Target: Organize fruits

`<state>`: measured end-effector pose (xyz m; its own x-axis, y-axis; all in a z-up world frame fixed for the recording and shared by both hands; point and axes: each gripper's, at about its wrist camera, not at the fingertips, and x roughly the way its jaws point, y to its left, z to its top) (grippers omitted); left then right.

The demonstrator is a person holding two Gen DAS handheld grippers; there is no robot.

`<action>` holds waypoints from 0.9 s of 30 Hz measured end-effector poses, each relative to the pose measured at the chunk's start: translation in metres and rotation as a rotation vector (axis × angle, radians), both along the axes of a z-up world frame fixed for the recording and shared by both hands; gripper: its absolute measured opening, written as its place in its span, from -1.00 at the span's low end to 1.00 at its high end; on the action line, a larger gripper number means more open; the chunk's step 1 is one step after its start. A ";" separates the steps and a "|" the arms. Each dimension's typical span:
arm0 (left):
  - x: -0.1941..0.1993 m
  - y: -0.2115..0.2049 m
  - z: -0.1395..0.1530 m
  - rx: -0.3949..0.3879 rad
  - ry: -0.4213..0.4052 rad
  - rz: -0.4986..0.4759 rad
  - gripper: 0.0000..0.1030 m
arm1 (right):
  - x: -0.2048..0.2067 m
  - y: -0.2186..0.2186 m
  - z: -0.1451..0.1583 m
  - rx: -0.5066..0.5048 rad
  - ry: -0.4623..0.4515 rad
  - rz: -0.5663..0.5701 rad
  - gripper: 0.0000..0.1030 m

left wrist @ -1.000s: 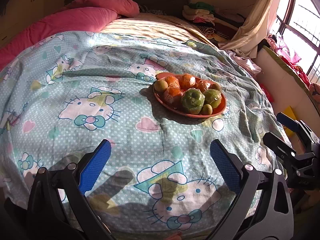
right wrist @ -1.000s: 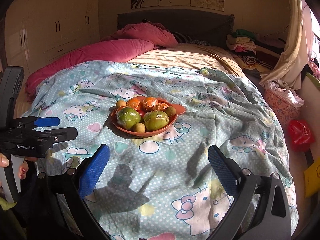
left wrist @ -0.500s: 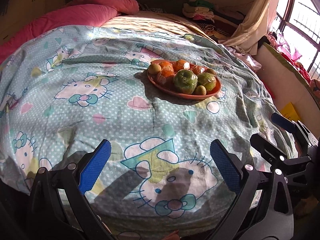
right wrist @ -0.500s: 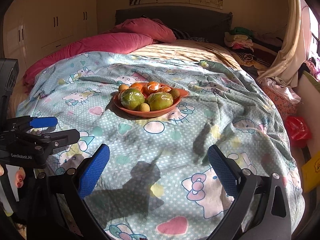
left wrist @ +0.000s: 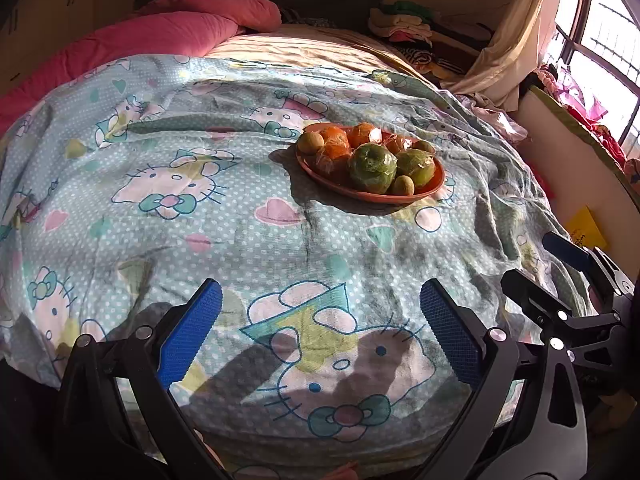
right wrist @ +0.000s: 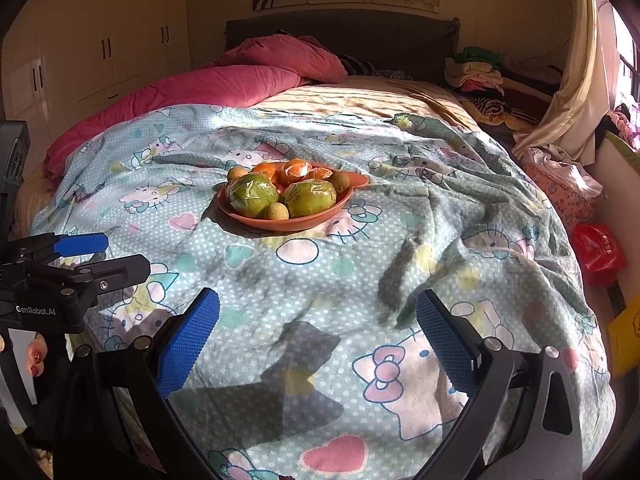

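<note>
An orange plate [left wrist: 380, 199] [right wrist: 288, 224] sits on the cartoon-print quilt near the middle of the bed. It holds two green fruits in plastic wrap [left wrist: 372, 168] [right wrist: 253, 200], wrapped oranges [left wrist: 335, 141] [right wrist: 296, 170] and small brown fruits [left wrist: 310, 142] [right wrist: 277, 211]. My left gripper [left wrist: 320, 300] is open and empty over the near end of the quilt, well short of the plate. My right gripper [right wrist: 318, 300] is also open and empty, to the right of the left one. Each shows in the other's view, left gripper [right wrist: 120, 254], right gripper [left wrist: 540, 264].
Pink pillows and a pink duvet [right wrist: 224, 84] lie at the head of the bed. Folded clothes [right wrist: 476, 70] are piled at the far right beside a curtain [left wrist: 508, 52]. A red bag [right wrist: 598, 250] lies on the floor right of the bed. Wardrobes [right wrist: 100, 52] line the left wall.
Compared with a second ago, the plate sits higher and a little smaller in both views, as both grippers drew back toward the foot of the bed. Both stayed open.
</note>
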<state>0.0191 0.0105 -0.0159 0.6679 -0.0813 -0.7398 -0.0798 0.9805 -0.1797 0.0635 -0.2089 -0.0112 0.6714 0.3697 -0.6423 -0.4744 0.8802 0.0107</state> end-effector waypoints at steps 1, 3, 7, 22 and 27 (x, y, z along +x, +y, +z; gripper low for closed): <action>0.000 0.000 0.000 0.000 0.001 0.000 0.81 | 0.000 0.000 0.000 0.001 0.000 -0.002 0.91; 0.000 0.000 0.000 0.002 0.001 -0.001 0.81 | 0.001 -0.001 0.001 0.003 0.000 -0.007 0.91; 0.001 -0.001 0.000 0.005 0.003 0.000 0.81 | 0.001 -0.002 0.001 0.004 0.000 -0.006 0.91; 0.000 0.000 0.002 0.014 -0.001 0.003 0.81 | 0.001 -0.002 0.000 0.000 0.002 -0.003 0.91; -0.001 0.000 0.002 0.016 -0.001 0.006 0.81 | 0.001 -0.002 0.000 0.000 0.003 -0.004 0.91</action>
